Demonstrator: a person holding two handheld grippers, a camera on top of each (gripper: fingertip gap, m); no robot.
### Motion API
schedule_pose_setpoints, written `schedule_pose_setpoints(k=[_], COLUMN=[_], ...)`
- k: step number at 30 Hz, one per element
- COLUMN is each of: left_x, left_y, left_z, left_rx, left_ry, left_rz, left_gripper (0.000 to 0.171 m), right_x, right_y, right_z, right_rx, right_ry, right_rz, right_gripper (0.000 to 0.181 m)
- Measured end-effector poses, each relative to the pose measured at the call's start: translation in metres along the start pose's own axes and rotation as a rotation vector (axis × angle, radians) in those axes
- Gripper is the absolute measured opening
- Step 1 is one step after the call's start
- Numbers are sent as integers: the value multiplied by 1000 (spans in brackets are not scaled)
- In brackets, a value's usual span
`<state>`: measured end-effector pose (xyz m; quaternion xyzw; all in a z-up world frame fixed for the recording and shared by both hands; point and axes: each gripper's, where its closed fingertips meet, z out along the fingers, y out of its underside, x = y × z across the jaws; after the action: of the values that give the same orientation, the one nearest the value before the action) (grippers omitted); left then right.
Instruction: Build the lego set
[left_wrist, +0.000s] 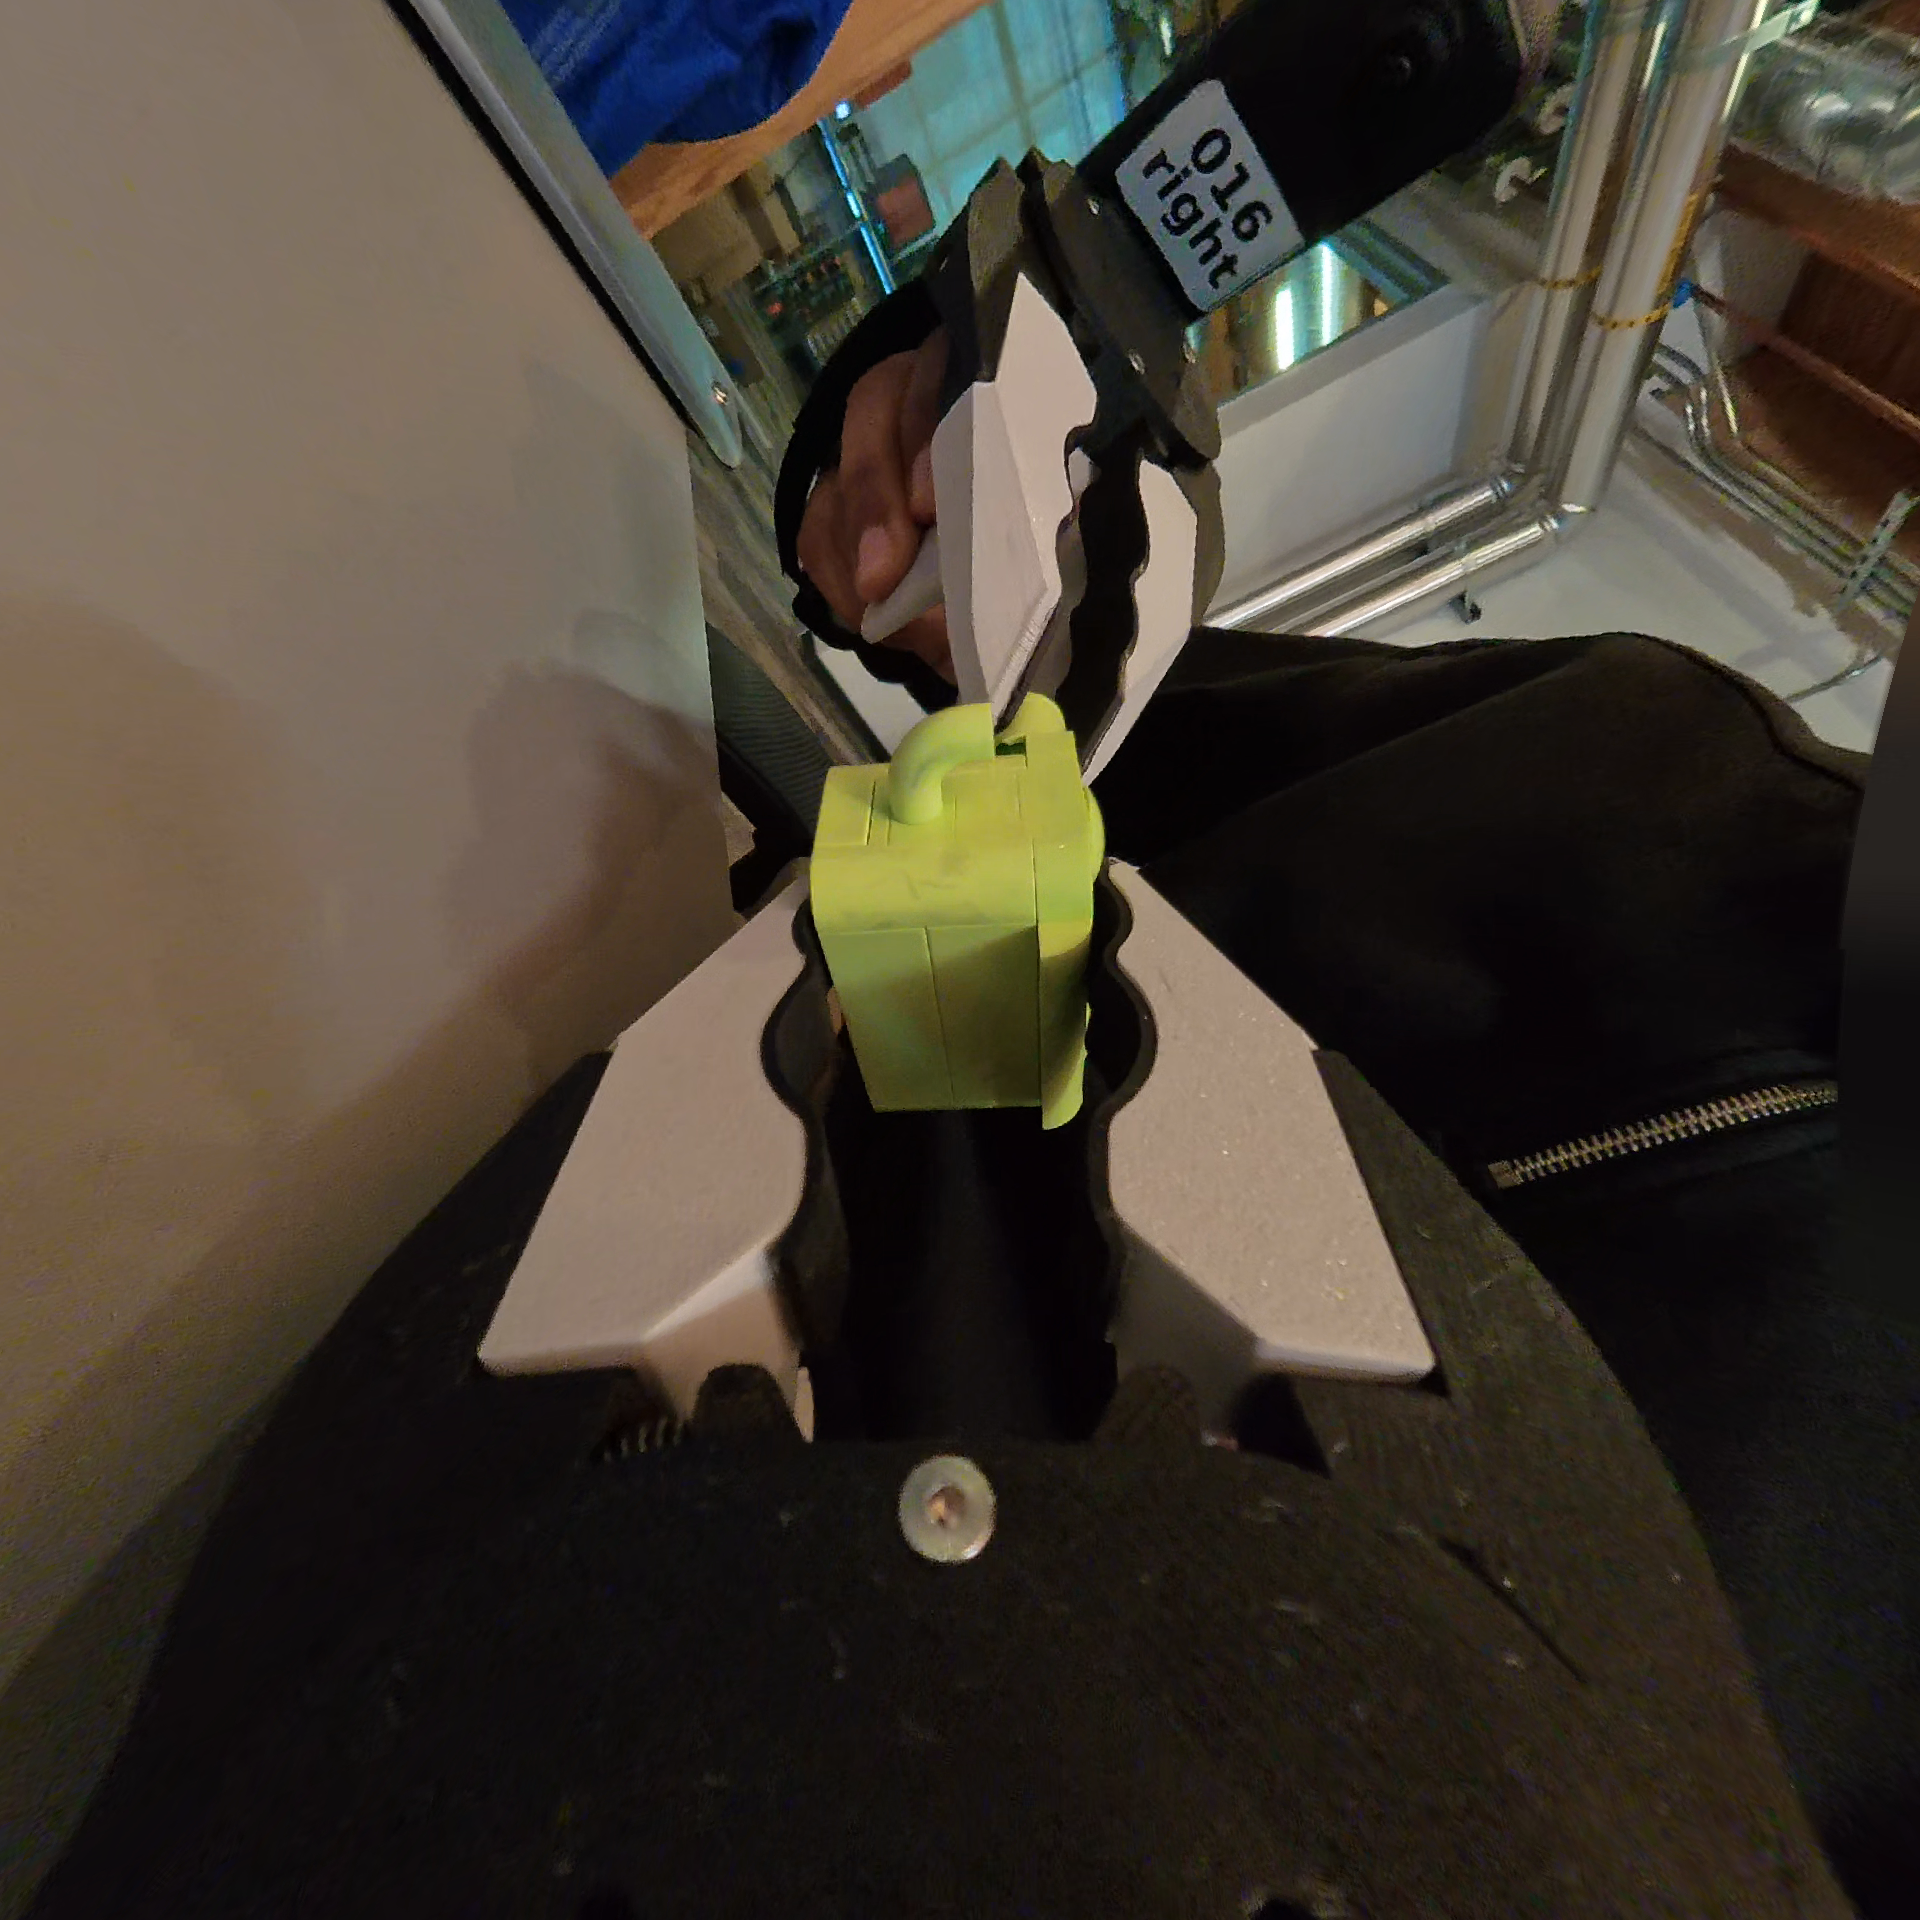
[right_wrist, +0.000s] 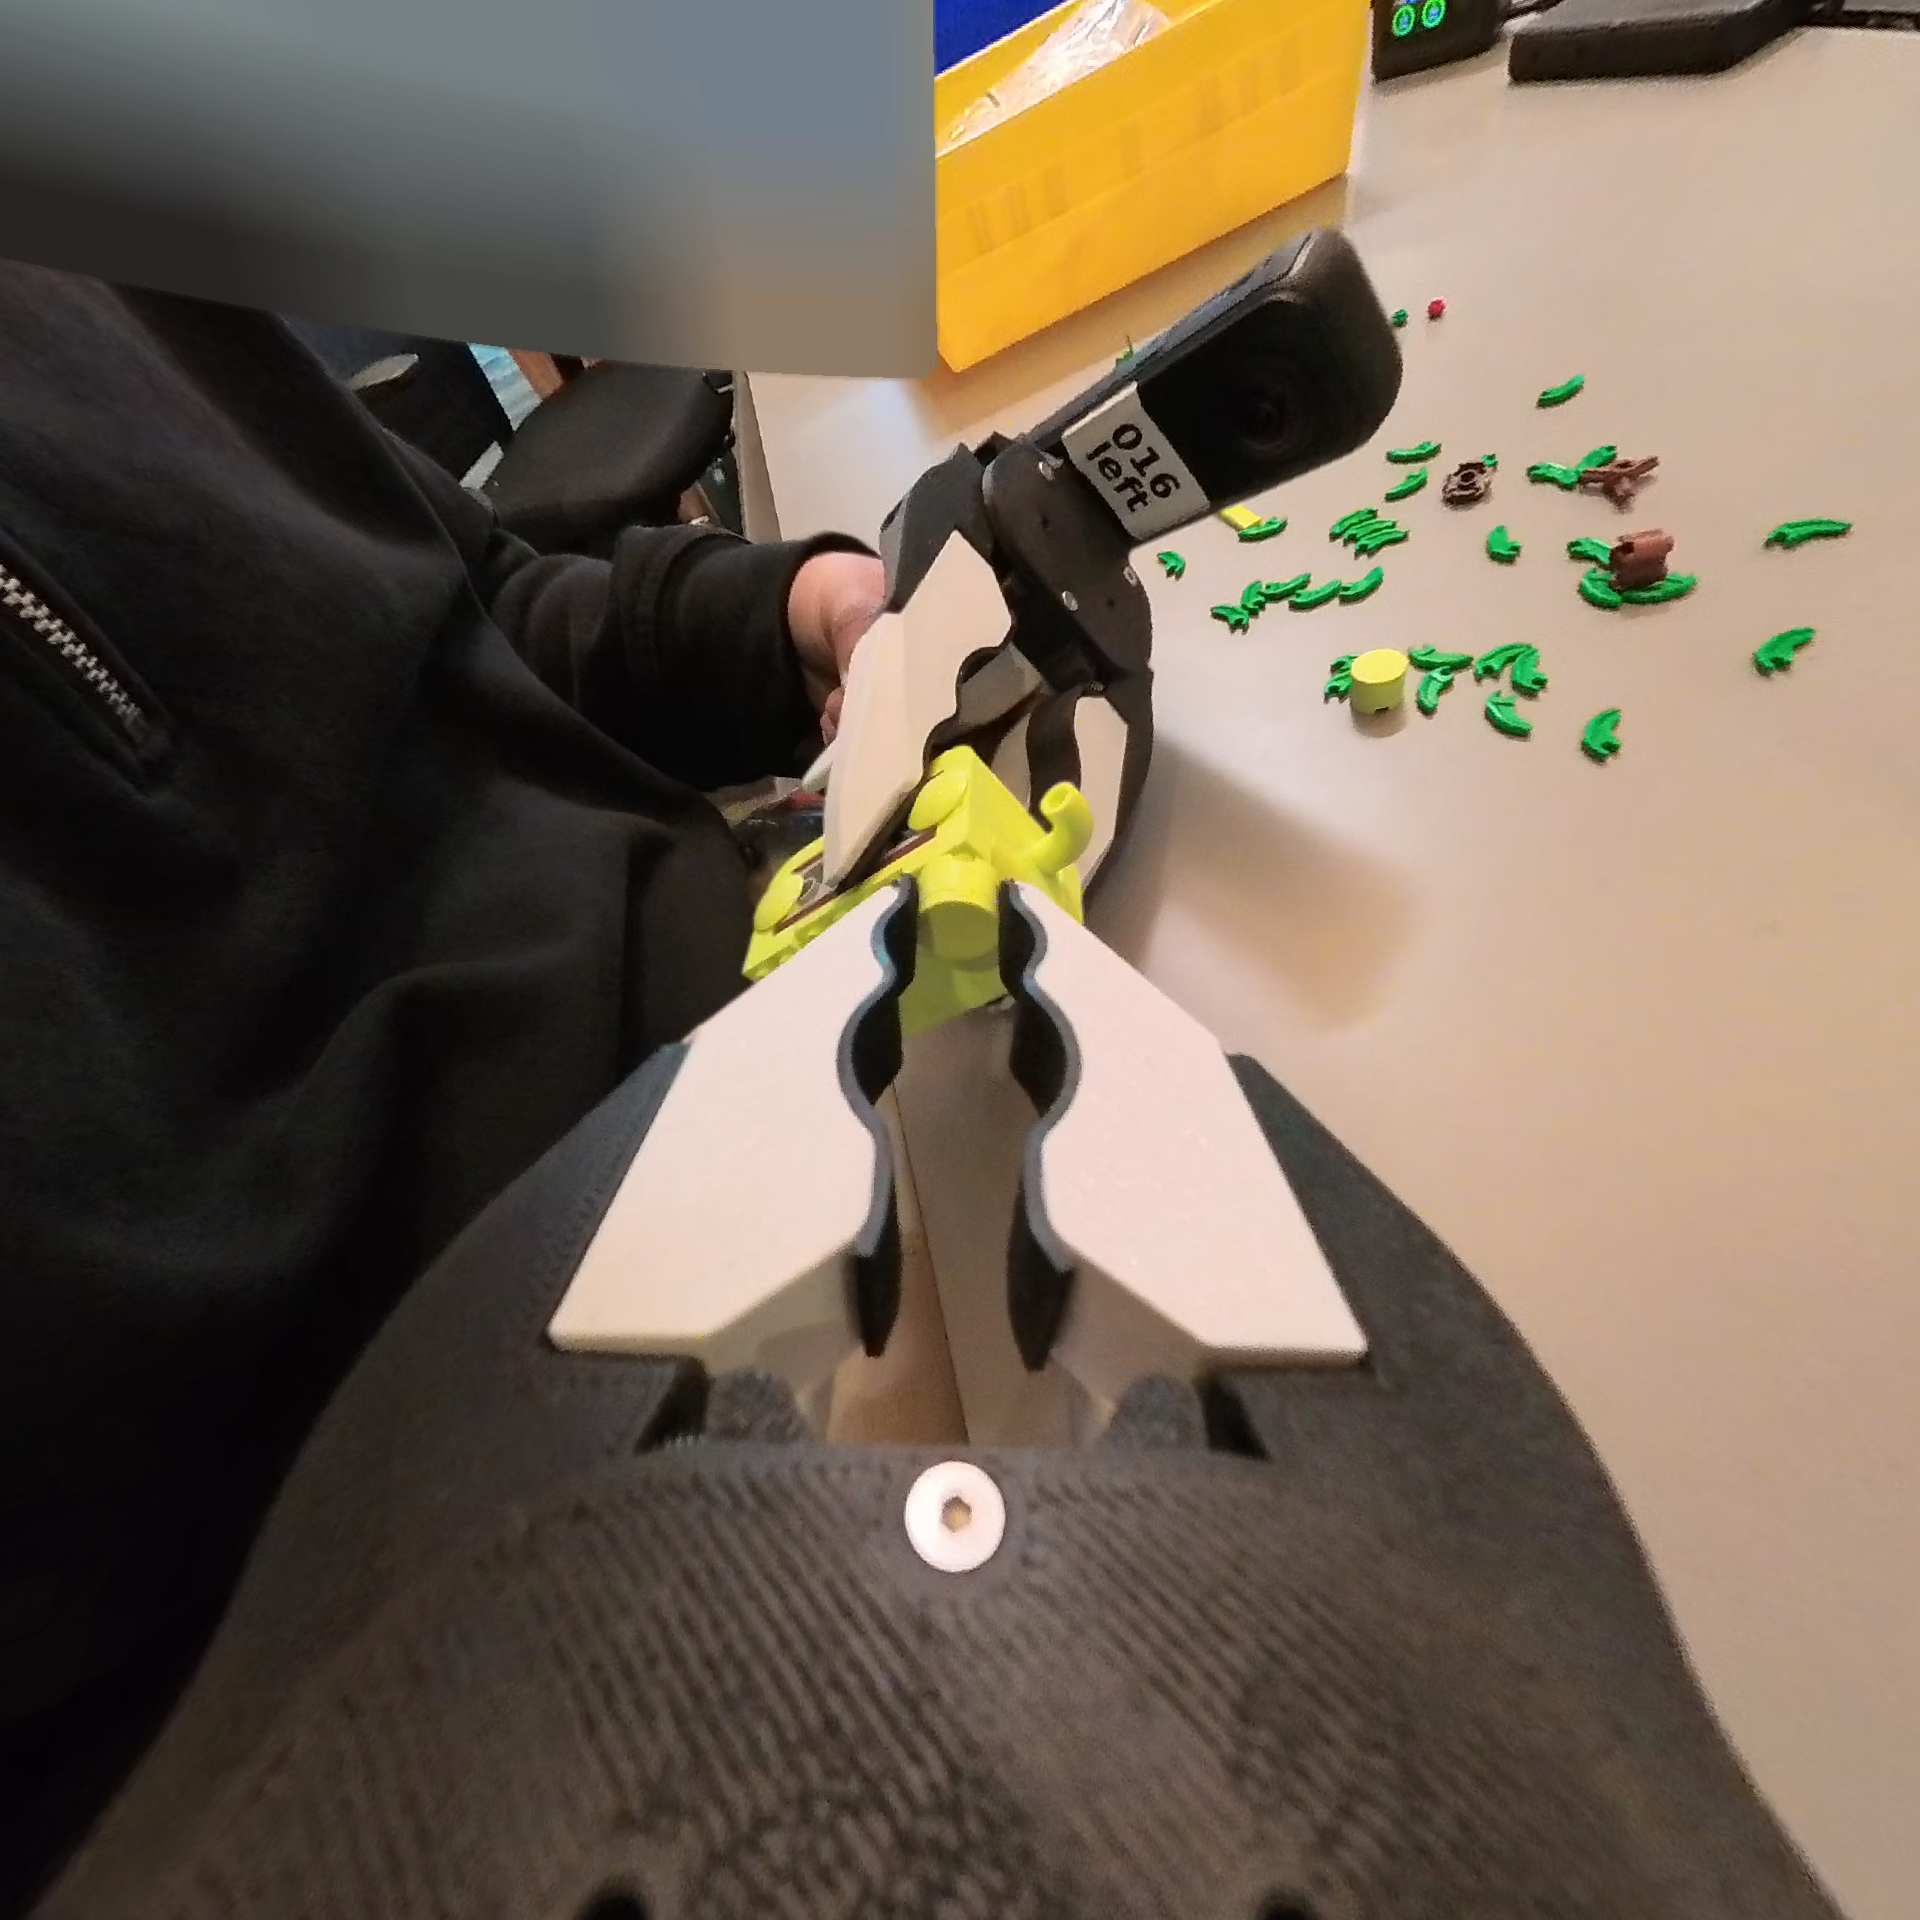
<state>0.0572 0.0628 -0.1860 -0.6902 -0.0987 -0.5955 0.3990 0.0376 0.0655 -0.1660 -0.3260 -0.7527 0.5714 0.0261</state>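
Observation:
My left gripper (left_wrist: 961, 894) is shut on a lime-green lego block (left_wrist: 956, 997) and holds it in the air off the table's edge, over a person's black jacket. A curved lime hook (left_wrist: 925, 769) sticks out of the block's far face. My right gripper (left_wrist: 1039, 732) comes in from above, its tips at the block's far corner beside the hook. In the right wrist view my right gripper (right_wrist: 956, 904) is shut on a small round lime piece (right_wrist: 961, 935) at the block (right_wrist: 966, 810). The left gripper (right_wrist: 966, 862) clamps the block from behind, with the hook (right_wrist: 1065, 821) to the right.
Several green leaf pieces (right_wrist: 1496, 665), brown pieces (right_wrist: 1642, 551) and a lime round brick (right_wrist: 1377, 681) lie scattered on the beige table (right_wrist: 1558, 1039). A yellow bin (right_wrist: 1143, 177) stands at the back. Black devices (right_wrist: 1642, 31) sit at the far edge. My two grippers' fingertips are within a few centimetres of each other.

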Motion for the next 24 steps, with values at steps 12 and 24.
schedule_pose_setpoints(k=[12, 24], left_x=[5, -7], left_y=[-41, -87], left_z=[-27, -102], left_rx=[240, 458], left_ry=[-238, -1157], left_rz=[426, 1037], left_gripper=[46, 48], right_x=[25, 38], right_y=[-41, -69], right_z=[-13, 4], right_rx=[245, 489], right_ry=[137, 462], right_rz=[17, -160], right_gripper=[60, 70])
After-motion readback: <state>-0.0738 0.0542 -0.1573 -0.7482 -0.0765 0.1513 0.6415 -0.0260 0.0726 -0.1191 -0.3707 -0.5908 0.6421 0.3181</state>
